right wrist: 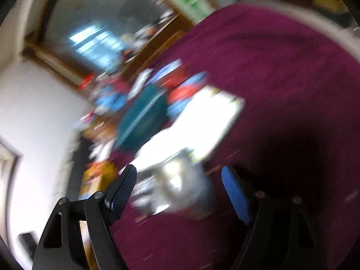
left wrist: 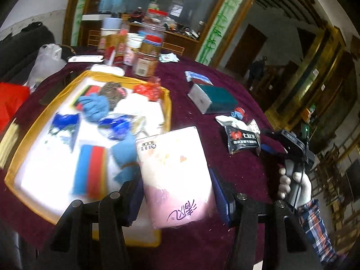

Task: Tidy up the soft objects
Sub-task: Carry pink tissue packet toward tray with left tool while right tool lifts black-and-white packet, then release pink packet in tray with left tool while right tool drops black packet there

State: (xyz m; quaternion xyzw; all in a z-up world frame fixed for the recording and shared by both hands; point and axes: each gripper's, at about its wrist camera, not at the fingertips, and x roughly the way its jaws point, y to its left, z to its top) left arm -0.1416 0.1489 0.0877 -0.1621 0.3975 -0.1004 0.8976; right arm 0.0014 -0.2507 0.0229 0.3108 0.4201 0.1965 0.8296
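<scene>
Held item: a pink tissue pack (left wrist: 177, 180) in soft, glossy plastic film, flat and rectangular, with small hearts and a handwritten-style mark printed on it.

Left hand-held gripper (left wrist: 177, 202): clamped on the near end of the pink tissue pack, one blue-padded finger on each long side. The pack's long axis runs straight ahead, away from the gripper and tilted slightly left.

Where the pack sits: in the air over the near right corner of the tray (left wrist: 167, 103), partly above the tray and partly above the bench (left wrist: 225, 85).

Key relation: the tray lies ahead and to the left of the held pack, so, as a judgement, a short move leftward would bring it over the tray's floor.

Tray: shallow, rectangular, yellow-gold rim, bright white inside. It holds crumpled blue cloth (left wrist: 94, 106), a striped sponge block (left wrist: 91, 168) in blue, red and yellow, shiny blue wrappers and red crinkled plastic.

Bench: covered in deep maroon velvety cloth, flecked with crumbs.

Still outside the tray: a teal and grey sponge block (left wrist: 211, 97), and a black foil sachet (left wrist: 243, 138) to the right, nearer the right hand.

Right hand-held gripper (right wrist: 178, 193): jaws wide apart with nothing gripped, blue ribbed pads showing. Its view is badly blurred; a silvery packet lies just ahead.

Right hand (left wrist: 294, 186): in a white glove with a plaid sleeve, on the handle at the bench's right edge.
</scene>
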